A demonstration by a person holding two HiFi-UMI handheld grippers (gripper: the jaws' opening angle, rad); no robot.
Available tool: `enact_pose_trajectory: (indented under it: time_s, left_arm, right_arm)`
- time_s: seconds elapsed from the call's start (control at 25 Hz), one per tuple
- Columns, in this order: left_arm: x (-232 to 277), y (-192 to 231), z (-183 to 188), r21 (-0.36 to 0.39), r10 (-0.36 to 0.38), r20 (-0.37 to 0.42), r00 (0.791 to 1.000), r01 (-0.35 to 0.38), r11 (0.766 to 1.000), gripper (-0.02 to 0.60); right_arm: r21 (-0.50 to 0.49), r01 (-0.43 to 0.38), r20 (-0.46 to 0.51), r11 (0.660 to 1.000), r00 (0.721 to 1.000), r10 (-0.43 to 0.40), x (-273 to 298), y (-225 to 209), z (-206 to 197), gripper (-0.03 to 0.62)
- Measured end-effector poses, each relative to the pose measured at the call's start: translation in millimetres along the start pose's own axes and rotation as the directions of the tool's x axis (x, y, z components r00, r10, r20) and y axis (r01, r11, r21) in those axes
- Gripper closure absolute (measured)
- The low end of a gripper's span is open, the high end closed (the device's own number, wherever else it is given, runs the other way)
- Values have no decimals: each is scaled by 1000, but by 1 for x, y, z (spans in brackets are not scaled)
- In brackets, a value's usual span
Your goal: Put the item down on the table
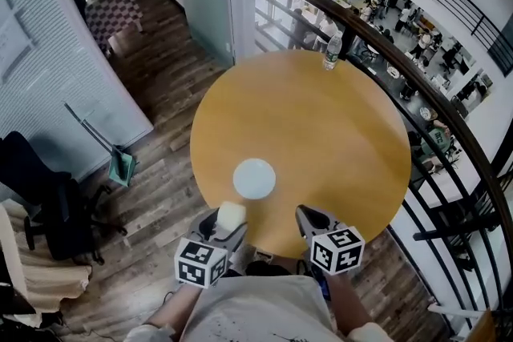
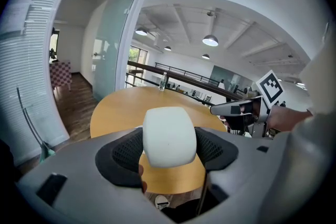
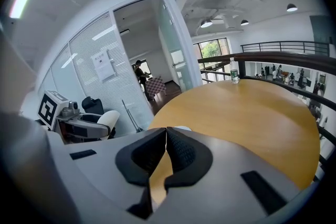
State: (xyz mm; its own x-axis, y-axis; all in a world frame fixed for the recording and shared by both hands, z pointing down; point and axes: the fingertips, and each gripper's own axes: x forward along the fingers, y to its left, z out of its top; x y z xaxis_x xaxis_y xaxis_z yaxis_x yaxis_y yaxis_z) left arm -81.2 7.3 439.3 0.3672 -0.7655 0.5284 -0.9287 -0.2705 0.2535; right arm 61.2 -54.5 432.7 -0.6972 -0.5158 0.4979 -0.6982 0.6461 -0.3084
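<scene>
My left gripper [image 1: 228, 222] is shut on a white rounded block [image 2: 169, 136], which bulges up between its two black pads. In the head view the white block [image 1: 231, 214] hangs at the near edge of the round wooden table [image 1: 321, 132]. My right gripper [image 1: 309, 218] is shut with nothing between its jaws [image 3: 164, 157], also at the table's near edge. In the right gripper view the left gripper with its white block [image 3: 108, 119] shows at the left.
A pale round coaster [image 1: 254, 178] lies on the table just beyond the left gripper. A water bottle [image 1: 333, 51] stands at the far edge. A dark railing [image 1: 449, 116] curves round the table's right side. An office chair [image 1: 48, 204] and a dustpan [image 1: 120, 166] are on the floor, left.
</scene>
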Motion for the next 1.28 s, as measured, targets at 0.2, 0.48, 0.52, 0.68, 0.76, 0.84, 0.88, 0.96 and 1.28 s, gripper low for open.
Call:
enact_pose_trajectory:
  time_s: [0.2, 0.48, 0.52, 0.68, 0.76, 0.84, 0.88, 0.96, 1.28]
  left_arm:
    - [15, 5, 10, -3, 2, -12, 1000, -2, 1000, 262]
    - [26, 16, 18, 13, -26, -46, 999, 27, 1000, 262]
    - [28, 17, 18, 17, -33, -54, 998, 34, 999, 262]
    - [32, 22, 22, 37, -61, -83, 995, 64, 997, 262]
    - [35, 27, 24, 48, -67, -89, 994, 72, 996, 262]
    - [39, 30, 26, 50, -73, -94, 993, 77, 996, 262]
    - [41, 31, 27, 50, -76, -97, 992, 81, 995, 262]
    - [46, 32, 27, 49, -83, -106, 991, 88, 995, 262]
    - [67, 43, 33, 52, -106, -132, 985, 114, 992, 262]
  right_arm:
    - [4, -7, -7, 1000, 1000, 7, 11, -14, 8, 569]
    - [37, 25, -8, 999, 1000, -24, 18, -20, 13, 569]
    - [46, 34, -7, 998, 999, -34, 18, -21, 12, 569]
    - [78, 69, -4, 995, 998, -69, 18, -22, 13, 569]
    - [82, 81, -5, 993, 997, -81, 21, -23, 14, 569]
    - [81, 94, -8, 992, 996, -93, 24, -24, 14, 569]
    - [81, 99, -9, 992, 995, -99, 26, -26, 14, 569]
    - [88, 109, -13, 990, 994, -109, 28, -28, 13, 569]
    - [118, 141, -21, 983, 990, -140, 43, -40, 17, 569]
